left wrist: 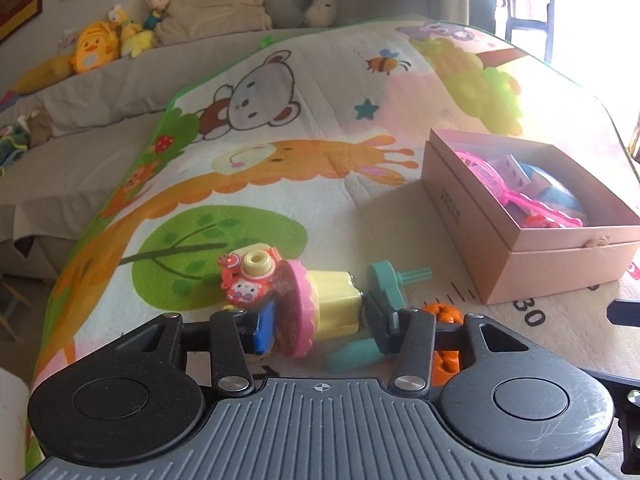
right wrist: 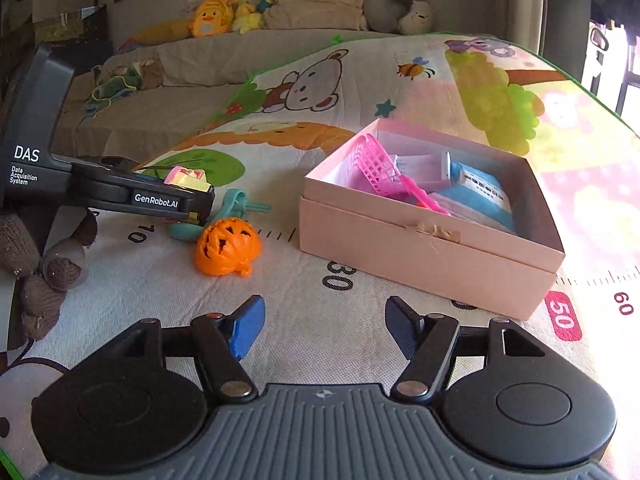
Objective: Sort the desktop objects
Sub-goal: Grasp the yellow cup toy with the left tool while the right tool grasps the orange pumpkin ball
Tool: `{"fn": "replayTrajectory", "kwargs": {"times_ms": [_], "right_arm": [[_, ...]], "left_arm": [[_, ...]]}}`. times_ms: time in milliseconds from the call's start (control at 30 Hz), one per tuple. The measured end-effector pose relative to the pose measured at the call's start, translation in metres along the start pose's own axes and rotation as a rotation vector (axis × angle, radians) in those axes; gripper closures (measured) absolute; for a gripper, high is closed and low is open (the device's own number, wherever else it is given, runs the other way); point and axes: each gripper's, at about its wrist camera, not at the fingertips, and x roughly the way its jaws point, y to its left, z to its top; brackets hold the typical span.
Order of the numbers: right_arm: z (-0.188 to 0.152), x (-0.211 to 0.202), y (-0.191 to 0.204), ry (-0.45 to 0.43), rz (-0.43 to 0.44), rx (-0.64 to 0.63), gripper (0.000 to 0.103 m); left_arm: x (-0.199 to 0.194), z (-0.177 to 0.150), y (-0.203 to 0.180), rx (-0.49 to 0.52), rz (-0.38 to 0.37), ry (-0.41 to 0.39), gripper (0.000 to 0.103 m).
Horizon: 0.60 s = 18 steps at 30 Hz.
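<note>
A cartoon play mat (left wrist: 304,168) printed with a bear, a giraffe and a ruler strip covers the surface I'm working over, with a beige sofa (left wrist: 120,92) and stuffed toys (left wrist: 116,40) lined up behind it.

Through the left wrist camera, I see my left gripper (left wrist: 320,320) clamped on a toy cupcake (left wrist: 320,306) lying on its side: the pink frilled top sits against the blue pad on the left, the pale yellow cup runs across to the dark pad on the right. A small red and cream toy camera (left wrist: 250,280) lies just beyond the cupcake, touching it. A teal toy (left wrist: 384,284) lies right beside the cup's base, and an orange pumpkin (left wrist: 444,316) shows partly behind the right finger. Farther right stands an open pink box (left wrist: 532,264) with a pink plastic basket (left wrist: 480,168) and other bits inside.

Through the right wrist camera, my right gripper (right wrist: 324,330) hangs over bare mat with its jaws apart and nothing between them. Ahead to the left, the left gripper (right wrist: 200,204) reaches in from the side, closed on the cupcake (right wrist: 188,178). The teal toy (right wrist: 236,208) and the pumpkin (right wrist: 226,248) lie just beside it. The pink box (right wrist: 424,256) stands ahead to the right, well apart from those toys, with the basket (right wrist: 378,168) and a blue packet (right wrist: 486,196) inside.
</note>
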Motion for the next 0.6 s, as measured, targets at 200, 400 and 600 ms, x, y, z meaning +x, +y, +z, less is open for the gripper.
{"fn": "replayTrajectory", "kwargs": {"times_ms": [200, 400, 600], "right_arm": [[0.023, 0.022, 0.035, -0.020, 0.078, -0.145, 0.022], [0.039, 0.072, 0.051, 0.064, 0.155, -0.126, 0.025], [0.032, 0.068, 0.039, 0.082, 0.160, -0.066, 0.048]], "left_arm": [[-0.044, -0.022, 0.008, 0.125, 0.024, -0.039, 0.056], [-0.057, -0.027, 0.014, 0.161, 0.042, -0.027, 0.072], [-0.056, -0.028, 0.012, 0.173, 0.039, -0.029, 0.074]]}}
